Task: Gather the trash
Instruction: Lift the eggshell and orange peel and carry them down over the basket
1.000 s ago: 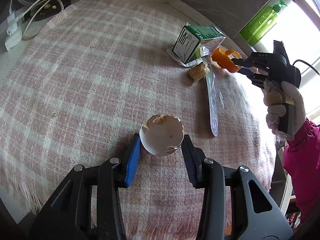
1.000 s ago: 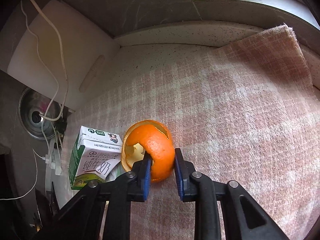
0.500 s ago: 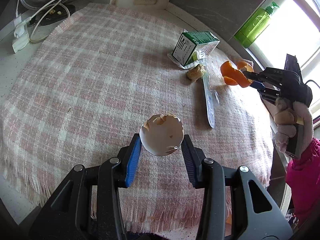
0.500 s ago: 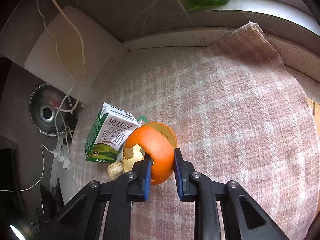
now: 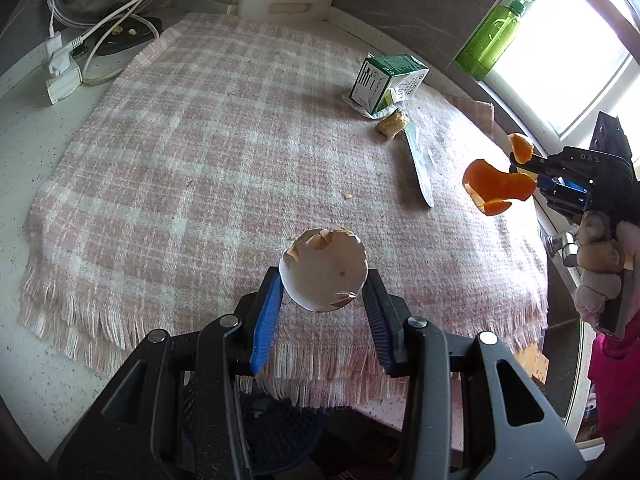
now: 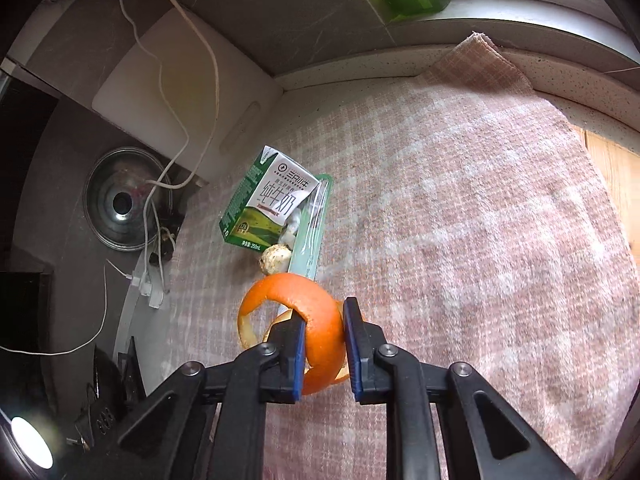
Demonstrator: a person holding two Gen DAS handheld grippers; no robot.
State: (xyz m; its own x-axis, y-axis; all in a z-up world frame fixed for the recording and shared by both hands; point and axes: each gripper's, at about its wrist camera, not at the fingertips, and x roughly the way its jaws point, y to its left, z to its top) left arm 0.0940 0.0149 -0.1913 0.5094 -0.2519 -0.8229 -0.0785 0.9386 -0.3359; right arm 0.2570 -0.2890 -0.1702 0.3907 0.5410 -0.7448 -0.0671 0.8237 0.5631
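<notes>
Two loads held: left gripper (image 5: 324,284) clamps the eggshell (image 5: 323,270); right gripper (image 6: 323,344), jaws closing, pinches the orange peel (image 6: 298,316). Beyond my tips, milk carton (image 6: 266,212) and wrapper (image 6: 310,232) lie uncollected. I should squeeze the brittle shell gently.

A pink-and-white checked cloth (image 5: 208,168) with a pale fringe covers the speckled off-white worktop (image 5: 24,128). At the cloth's far edge lies a green-and-white milk carton (image 5: 384,80) with black print; beside the carton sits a tan lump (image 5: 394,123). The eggshell (image 5: 324,270) is cream-white, the peel (image 6: 316,320) bright orange with a pale inside. Each black hand-held gripper (image 5: 324,300) has blue pads (image 5: 266,320). Beyond the cloth stands a lime-green bottle (image 5: 496,36).
</notes>
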